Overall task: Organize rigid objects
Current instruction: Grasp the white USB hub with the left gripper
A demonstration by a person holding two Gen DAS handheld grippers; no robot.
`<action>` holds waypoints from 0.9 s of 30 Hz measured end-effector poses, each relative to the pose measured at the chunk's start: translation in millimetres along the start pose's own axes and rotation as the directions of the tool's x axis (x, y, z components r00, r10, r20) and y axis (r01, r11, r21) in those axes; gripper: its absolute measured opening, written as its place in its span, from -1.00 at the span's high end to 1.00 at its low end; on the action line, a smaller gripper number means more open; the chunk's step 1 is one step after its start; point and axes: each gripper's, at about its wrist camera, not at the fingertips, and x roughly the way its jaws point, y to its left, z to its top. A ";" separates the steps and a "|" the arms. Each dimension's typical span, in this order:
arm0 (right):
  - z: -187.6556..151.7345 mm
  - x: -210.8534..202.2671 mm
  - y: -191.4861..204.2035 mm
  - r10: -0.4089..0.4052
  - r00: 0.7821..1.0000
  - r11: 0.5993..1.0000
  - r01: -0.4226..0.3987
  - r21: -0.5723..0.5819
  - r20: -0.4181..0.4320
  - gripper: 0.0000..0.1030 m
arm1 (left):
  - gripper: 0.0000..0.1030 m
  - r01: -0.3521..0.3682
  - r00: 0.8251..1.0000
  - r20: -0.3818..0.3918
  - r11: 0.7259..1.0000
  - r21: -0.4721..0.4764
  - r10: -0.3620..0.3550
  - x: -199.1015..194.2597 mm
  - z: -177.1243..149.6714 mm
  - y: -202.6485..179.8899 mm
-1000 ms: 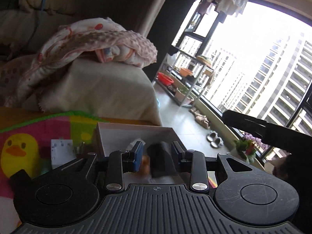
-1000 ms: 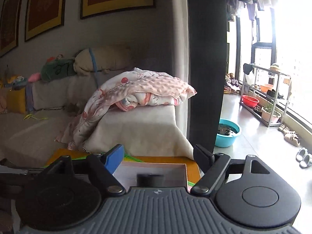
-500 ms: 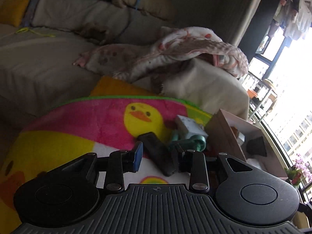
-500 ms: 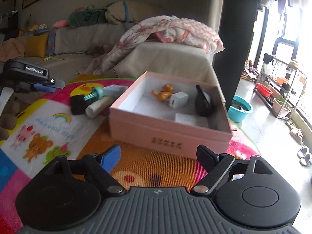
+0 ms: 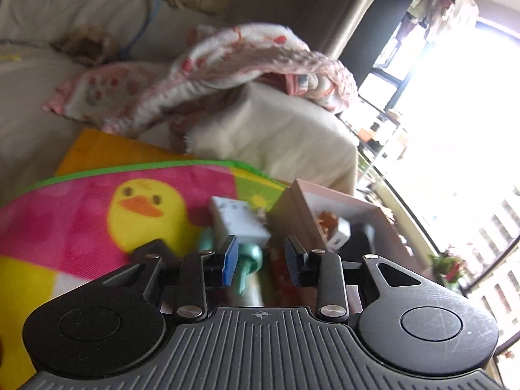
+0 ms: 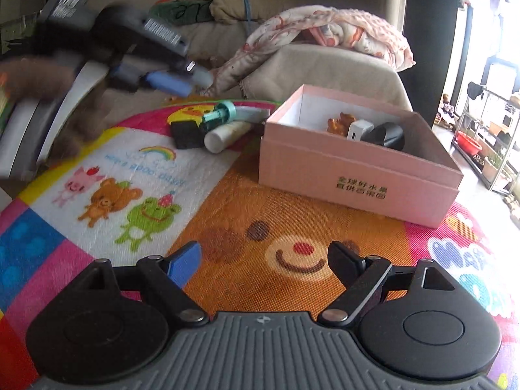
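Living room: beige sofa with a pink patterned blanket heaped on its end, bright window at right. Work surface is a cartoon play mat with duck, bear and frog prints.

Pink box sits on the mat, open-topped. Inside, side by side against the far part: orange figurine, white charger, black object.

Loose items lie in a cluster just left of the box: black block, teal-capped piece, white tube, pale blue-grey box behind them. They touch or overlap one another; exact contacts unclear.

Left gripper: jaws part-way apart, nothing clamped. In the left wrist view the teal piece shows in the gap between the pads; contact cannot be told, picture blurred. From the right wrist view it appears above the cluster, blurred.

Right gripper: jaws wide apart, having just been opening, nothing between them. It hangs over the bear print, near side of the box, apart from it.
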 end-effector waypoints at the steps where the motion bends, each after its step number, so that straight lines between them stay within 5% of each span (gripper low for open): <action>1: 0.2 -0.2 -0.3 0.002 1.000 1.000 -0.002 0.001 0.003 -0.66 | 0.32 0.002 1.000 -0.029 1.000 -0.009 -0.002 10.8 9.9 -1.9; 7: -0.8 3.8 -5.8 0.014 1.000 0.999 -0.014 0.037 -0.017 -0.67 | 0.32 -0.097 0.967 -0.229 0.993 0.061 0.109 83.8 49.7 -16.7; 11: -1.4 4.8 -10.8 0.030 0.999 0.997 -0.028 0.070 -0.022 -0.68 | 0.32 -0.177 0.945 -0.248 0.971 0.159 0.213 105.6 57.5 -27.5; 15: -1.1 7.8 -13.2 0.050 0.998 0.995 -0.047 0.084 -0.036 -0.68 | 0.32 -0.178 0.927 -0.285 0.956 0.233 0.243 119.6 50.8 -34.9; 22: -0.8 8.1 -14.4 0.060 0.997 0.994 -0.056 0.094 -0.039 -0.69 | 0.23 -0.259 0.913 -0.189 0.870 0.420 0.363 122.8 38.5 -45.2; 27: -0.7 8.4 -15.4 0.067 0.997 0.993 -0.062 0.100 -0.040 -0.71 | 0.19 -0.274 0.908 -0.191 0.873 0.402 0.373 121.6 41.0 -39.5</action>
